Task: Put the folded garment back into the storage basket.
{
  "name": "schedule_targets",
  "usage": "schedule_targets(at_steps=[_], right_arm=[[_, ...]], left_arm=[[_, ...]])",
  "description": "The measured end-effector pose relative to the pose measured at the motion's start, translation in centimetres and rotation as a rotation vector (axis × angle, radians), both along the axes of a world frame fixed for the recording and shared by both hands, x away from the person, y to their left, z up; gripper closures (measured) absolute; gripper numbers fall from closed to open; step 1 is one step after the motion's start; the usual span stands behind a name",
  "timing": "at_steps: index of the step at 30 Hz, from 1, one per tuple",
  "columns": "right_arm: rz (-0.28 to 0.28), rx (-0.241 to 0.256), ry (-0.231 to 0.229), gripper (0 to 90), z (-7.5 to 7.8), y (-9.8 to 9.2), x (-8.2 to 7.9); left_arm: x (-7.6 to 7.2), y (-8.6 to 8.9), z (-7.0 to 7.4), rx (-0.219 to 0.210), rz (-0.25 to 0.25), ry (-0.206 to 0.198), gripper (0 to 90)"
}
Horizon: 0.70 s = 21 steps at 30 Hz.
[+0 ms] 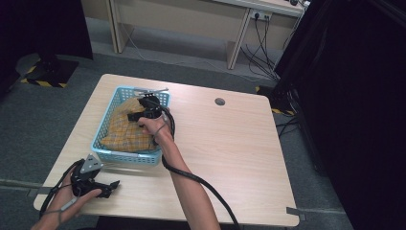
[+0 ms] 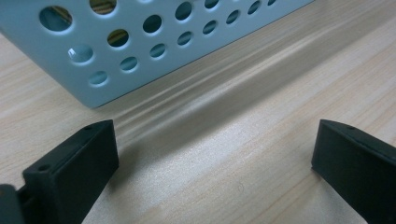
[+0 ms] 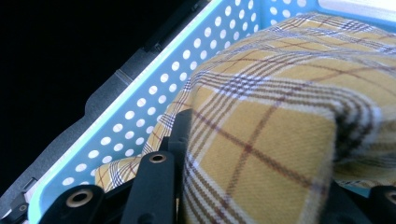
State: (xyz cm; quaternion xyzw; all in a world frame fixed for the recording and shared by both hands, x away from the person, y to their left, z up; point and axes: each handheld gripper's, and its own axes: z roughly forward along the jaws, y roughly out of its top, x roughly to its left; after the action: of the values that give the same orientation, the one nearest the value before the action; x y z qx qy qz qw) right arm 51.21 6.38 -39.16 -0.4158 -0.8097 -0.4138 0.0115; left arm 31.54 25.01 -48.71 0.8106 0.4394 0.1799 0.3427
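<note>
Inside the blue basket [image 1: 111,155]: right gripper [image 1: 146,111] clamped on the yellow plaid cloth [image 1: 125,132].

Its jaws pinch a fold of the cloth [image 3: 280,140], which lies bunched in the basket [image 3: 140,116], probably for lifting out or tucking in. Left gripper [image 1: 109,188] rests on the table [image 1: 239,143] just beside the basket wall [image 2: 140,56], jaws spread and empty, seemingly ready to steady it.

A yellow plaid cloth [image 1: 125,128] with dark red and white stripes lies bunched and folded inside a light blue perforated basket [image 1: 125,157], which stands on the left half of the table, toward its far edge
</note>
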Motion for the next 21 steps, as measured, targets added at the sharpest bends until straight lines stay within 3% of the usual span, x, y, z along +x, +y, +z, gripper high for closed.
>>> schedule_targets(at_steps=[15,21], right_arm=[[0.002,-0.065,0.017,66.4,-1.0,0.8,0.6],[0.011,-0.092,0.027,61.2,-1.4,0.9,0.7]], left_arm=[[0.0,0.0,0.0,0.0,0.0,0.0,0.0],[0.0,0.0,0.0,0.0,0.0,0.0,0.0]])
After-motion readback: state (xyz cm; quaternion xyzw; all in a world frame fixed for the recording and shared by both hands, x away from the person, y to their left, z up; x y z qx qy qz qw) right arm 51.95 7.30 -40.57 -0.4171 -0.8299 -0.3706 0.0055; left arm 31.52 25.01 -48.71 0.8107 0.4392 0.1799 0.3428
